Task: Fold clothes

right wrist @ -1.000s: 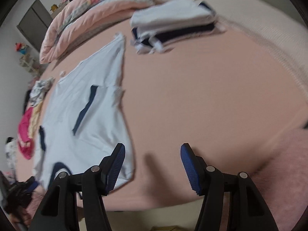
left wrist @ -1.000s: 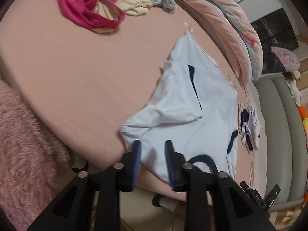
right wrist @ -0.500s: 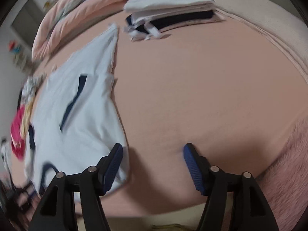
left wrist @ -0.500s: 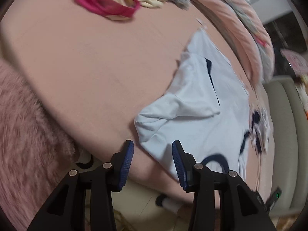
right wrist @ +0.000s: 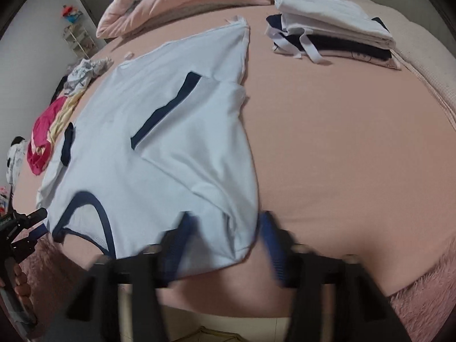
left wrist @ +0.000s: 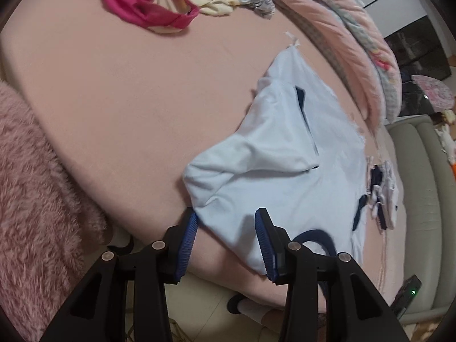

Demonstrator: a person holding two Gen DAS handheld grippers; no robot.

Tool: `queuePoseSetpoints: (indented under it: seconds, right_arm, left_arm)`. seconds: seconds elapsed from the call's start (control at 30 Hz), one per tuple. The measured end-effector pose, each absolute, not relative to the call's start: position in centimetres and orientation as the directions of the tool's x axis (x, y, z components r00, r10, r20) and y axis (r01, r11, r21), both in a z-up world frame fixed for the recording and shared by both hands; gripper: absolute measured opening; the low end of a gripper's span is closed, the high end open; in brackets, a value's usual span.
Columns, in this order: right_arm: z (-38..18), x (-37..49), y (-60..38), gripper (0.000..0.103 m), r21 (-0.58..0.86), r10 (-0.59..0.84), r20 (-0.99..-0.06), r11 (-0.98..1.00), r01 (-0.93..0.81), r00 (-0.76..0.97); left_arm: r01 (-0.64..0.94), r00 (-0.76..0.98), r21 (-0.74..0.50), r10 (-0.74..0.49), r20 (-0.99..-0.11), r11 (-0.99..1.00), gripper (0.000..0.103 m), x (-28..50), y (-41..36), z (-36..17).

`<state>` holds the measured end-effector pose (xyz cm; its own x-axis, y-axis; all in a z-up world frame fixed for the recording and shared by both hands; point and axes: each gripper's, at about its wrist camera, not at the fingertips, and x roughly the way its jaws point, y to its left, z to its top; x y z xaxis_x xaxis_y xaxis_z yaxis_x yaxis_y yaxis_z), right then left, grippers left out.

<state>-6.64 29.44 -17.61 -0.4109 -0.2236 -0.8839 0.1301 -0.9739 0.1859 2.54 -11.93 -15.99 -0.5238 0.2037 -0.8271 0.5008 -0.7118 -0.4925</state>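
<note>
i'm closing my right gripper (right wrist: pixel 225 245) over the pale blue shirt (right wrist: pixel 159 142)'s near shoulder corner, cloth between its jaws; left gripper (left wrist: pixel 226 238) straddles the opposite corner unclenched, ready to fold.

Both grippers point steeply down at the near edge of the bed. The left gripper (left wrist: pixel 226 238) hangs with its blue-padded jaws partly apart, a corner of the pale blue shirt (left wrist: pixel 273 171) lying between them, the pads not pressing on the cloth. The right gripper (right wrist: pixel 225 245) is blurred with movement; its jaws are closing, with the shirt's other near corner between them, and it is not clear whether the pads touch the fabric. In the right wrist view, the person's left hand (right wrist: pixel 21 282) shows at the lower left edge, fingers wrapped around the left gripper's black handle.
</note>
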Motion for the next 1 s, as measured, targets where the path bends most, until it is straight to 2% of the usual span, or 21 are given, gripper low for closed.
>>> queuePoseSetpoints:
  seconds: [0.03, 0.07, 0.13, 0.23, 0.37, 0.5, 0.53, 0.57, 0.63, 0.7, 0.77, 0.87, 0.93, 1.0]
  right_arm:
    - [-17.6, -6.7, 29.7, 0.027, 0.179, -0.209, -0.886, -0.978, 0.111, -0.414]
    - [-17.5, -6.7, 30.0, 0.017, 0.173, -0.195, -0.887, -0.981, 0.092, -0.418]
    - [-16.4, -6.2, 31.7, 0.017, 0.241, -0.221, -0.872, -0.971, 0.010, -0.436]
    - [-16.0, -5.4, 32.5, 0.021, 0.228, -0.198, -0.868, -0.973, -0.012, -0.456]
    - [-17.5, -6.4, 32.8, 0.050, 0.303, -0.271, -0.868, -0.953, -0.011, -0.416]
    - [-18.3, -7.5, 31.5, 0.078, 0.288, -0.246, -0.856, -0.957, -0.023, -0.454]
    - [-18.2, -7.5, 30.7, 0.079, 0.236, -0.209, -0.865, -0.972, -0.001, -0.457]
    - [-18.2, -7.6, 29.9, 0.078, 0.183, -0.172, -0.871, -0.983, 0.021, -0.461]
    - [-18.1, -7.3, 29.0, 0.067, 0.126, -0.131, -0.872, -0.991, 0.042, -0.472]
    - [-17.5, -6.3, 29.6, 0.042, 0.171, -0.172, -0.870, -0.984, 0.045, -0.462]
    - [-17.3, -5.2, 31.1, 0.039, 0.255, -0.240, -0.865, -0.967, 0.026, -0.441]
    - [-17.8, -4.3, 33.9, 0.040, 0.359, -0.297, -0.848, -0.931, -0.064, -0.439]
    - [-18.4, -5.2, 34.2, 0.049, 0.428, -0.353, -0.831, -0.899, -0.089, -0.430]
    - [-18.4, -6.1, 33.0, 0.081, 0.451, -0.393, -0.810, -0.892, -0.035, -0.435]
  left_arm:
    - [0.496, -0.523, -0.484, 0.196, -0.829, -0.721, 0.038, 2.4, -11.8, -15.9]
    - [0.495, -0.526, -0.484, 0.194, -0.828, -0.722, 0.038, 2.4, -11.9, -15.9]
    - [0.504, -0.538, -0.495, 0.191, -0.821, -0.708, 0.038, 2.5, -12.5, -15.8]
    - [0.503, -0.566, -0.525, 0.197, -0.800, -0.686, 0.038, 2.6, -13.5, -16.1]
    - [0.488, -0.594, -0.564, 0.220, -0.774, -0.666, 0.038, 2.2, -13.5, -16.2]
    - [0.528, -0.641, -0.518, 0.084, -0.763, -0.673, 0.038, 3.9, -12.8, -14.9]
    - [0.520, -0.629, -0.511, 0.098, -0.772, -0.685, 0.038, 3.6, -12.5, -15.3]
    - [0.516, -0.610, -0.512, 0.124, -0.782, -0.687, 0.038, 3.1, -12.3, -16.0]
    - [0.519, -0.605, -0.503, 0.120, -0.787, -0.691, 0.038, 2.5, -12.1, -16.7]
    - [0.493, -0.610, -0.504, 0.131, -0.781, -0.709, 0.038, 2.6, -11.8, -16.4]
    - [0.442, -0.617, -0.562, 0.218, -0.756, -0.699, 0.038, 3.5, -11.5, -16.2]
    - [0.429, -0.632, -0.622, 0.274, -0.725, -0.655, 0.038, 4.0, -11.7, -16.8]
    - [0.433, -0.639, -0.640, 0.285, -0.715, -0.635, 0.038, 3.2, -11.6, -17.2]
    - [0.433, -0.635, -0.630, 0.277, -0.721, -0.645, 0.039, 2.4, -11.6, -16.7]
